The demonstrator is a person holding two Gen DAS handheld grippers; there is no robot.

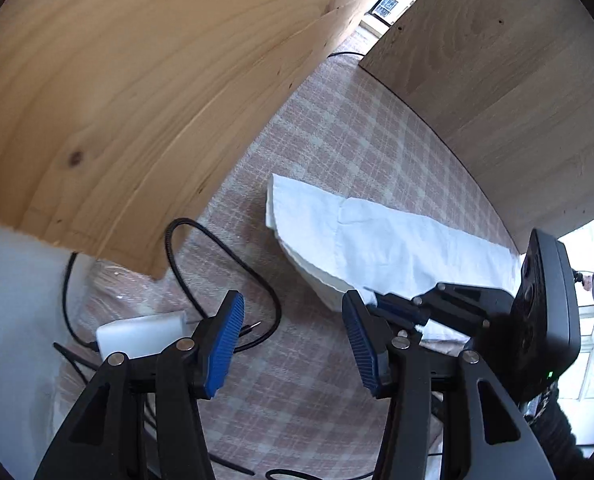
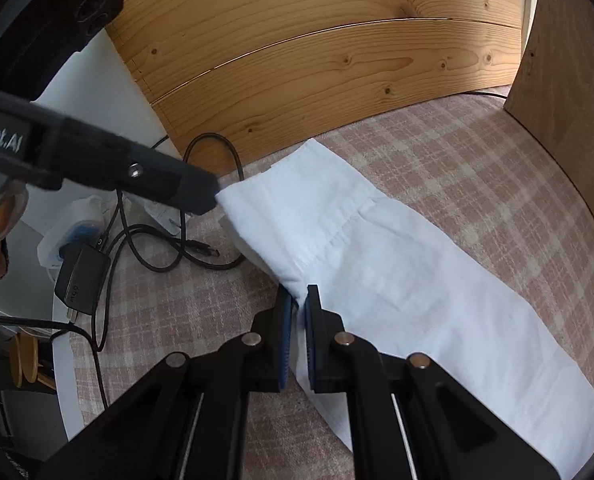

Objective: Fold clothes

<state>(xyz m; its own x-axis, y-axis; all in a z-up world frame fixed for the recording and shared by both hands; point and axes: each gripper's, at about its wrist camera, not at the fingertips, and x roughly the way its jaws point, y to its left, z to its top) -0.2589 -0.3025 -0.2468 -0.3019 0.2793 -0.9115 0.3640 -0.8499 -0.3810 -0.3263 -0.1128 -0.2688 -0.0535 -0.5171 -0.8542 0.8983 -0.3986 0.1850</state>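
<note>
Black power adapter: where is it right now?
Right wrist view, far left: the black power adapter lies on the pink checked cloth, among black cables, left of the white garment.

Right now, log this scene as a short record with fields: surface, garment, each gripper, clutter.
surface: pink checked bedcover, against a pine board
garment: folded white cotton cloth, lying flat in a long strip
right gripper: shut on the cloth's near edge
left gripper: open, holding nothing, beside the cloth
clutter: black cable loop, black power adapter, white charger block
</note>
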